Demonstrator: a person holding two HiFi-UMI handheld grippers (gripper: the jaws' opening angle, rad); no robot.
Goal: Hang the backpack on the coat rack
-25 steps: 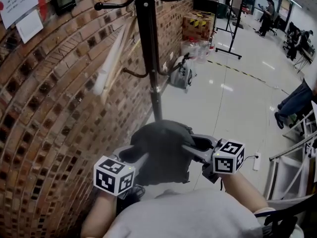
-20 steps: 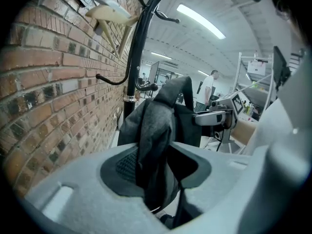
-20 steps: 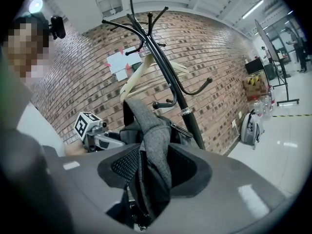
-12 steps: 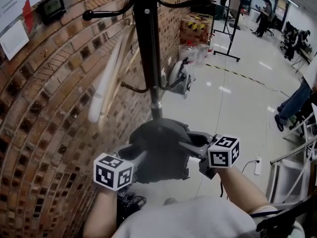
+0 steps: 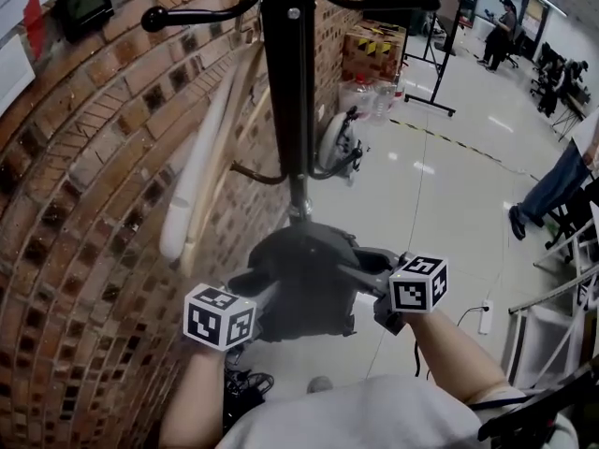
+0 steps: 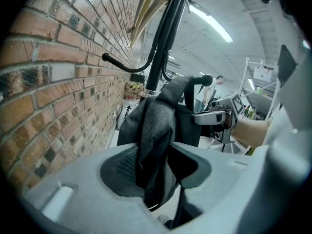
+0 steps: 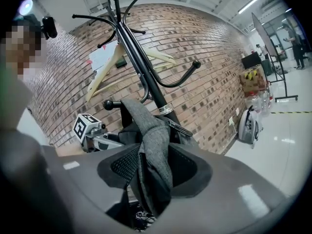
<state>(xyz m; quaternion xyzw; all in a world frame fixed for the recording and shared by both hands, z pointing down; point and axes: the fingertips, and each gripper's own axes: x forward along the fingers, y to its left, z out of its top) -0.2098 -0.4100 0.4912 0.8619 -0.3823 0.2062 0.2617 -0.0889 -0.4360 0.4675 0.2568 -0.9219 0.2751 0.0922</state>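
the dark grey backpack (image 5: 304,279) hangs between the two claws with its long axis roughly up and down. its rounded top faces the head camera and its upper edge runs across from one claw to the other. seen from above it is foreshortened, so its lower end is hidden under its own bulk.

the left claw (image 5: 257,296) grips it from the wall side and the right claw (image 5: 363,274) from the open-floor side. in the left gripper view a thick fold of grey cloth (image 6: 156,126) stands upright between the jaws, which are closed onto it part-way – the fold keeps them from meeting. the right gripper view shows the same thing: a bunched grey fold (image 7: 153,135) is pinched between its jaws, and the rest of the bag sags below and behind it.

the bag sits low in front of the black coat rack (image 5: 288,82), beside the brick wall (image 5: 84,213). its far edge overlaps the foot of the pole in the head view, and i cannot tell whether they touch. the upper hooks (image 5: 153,17) are well above it, and a lower hook (image 5: 251,170) curves out just over it. the top of the rack is cut off in the head view – only the right gripper view (image 7: 117,13) shows it whole. the rack's base is hidden behind the bag.
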